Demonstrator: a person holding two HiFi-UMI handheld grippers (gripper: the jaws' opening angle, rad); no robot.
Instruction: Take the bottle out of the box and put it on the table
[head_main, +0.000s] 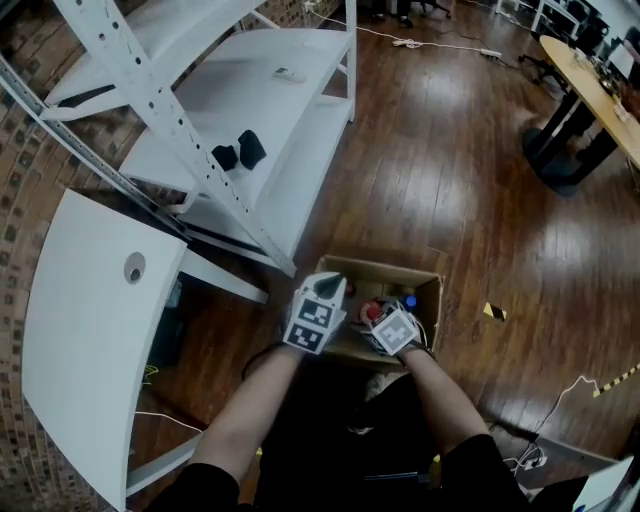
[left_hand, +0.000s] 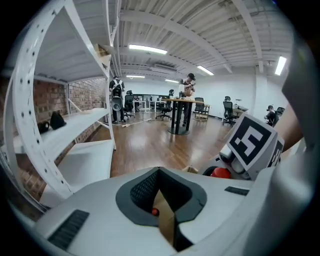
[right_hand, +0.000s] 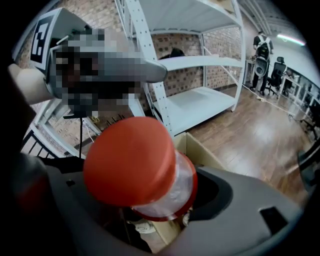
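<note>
A clear bottle with a red cap (right_hand: 131, 161) fills the right gripper view, and my right gripper (right_hand: 150, 202) is shut on its body. In the head view that bottle (head_main: 372, 311) sits in the right gripper (head_main: 378, 316) just above the open cardboard box (head_main: 424, 284) on the wooden floor. The left gripper (head_main: 328, 288) hangs over the box's left edge. Its jaws (left_hand: 160, 200) stand together with nothing held, and a strip of cardboard shows through the hollow between them. The right gripper's marker cube (left_hand: 252, 142) and the red cap (left_hand: 220, 173) show in the left gripper view.
A blue-capped item (head_main: 408, 300) lies in the box. A white table (head_main: 80, 330) stands to the left, and white metal shelving (head_main: 250, 110) stands behind the box. A desk (head_main: 590, 90) is far right, with cables (head_main: 575, 390) on the floor.
</note>
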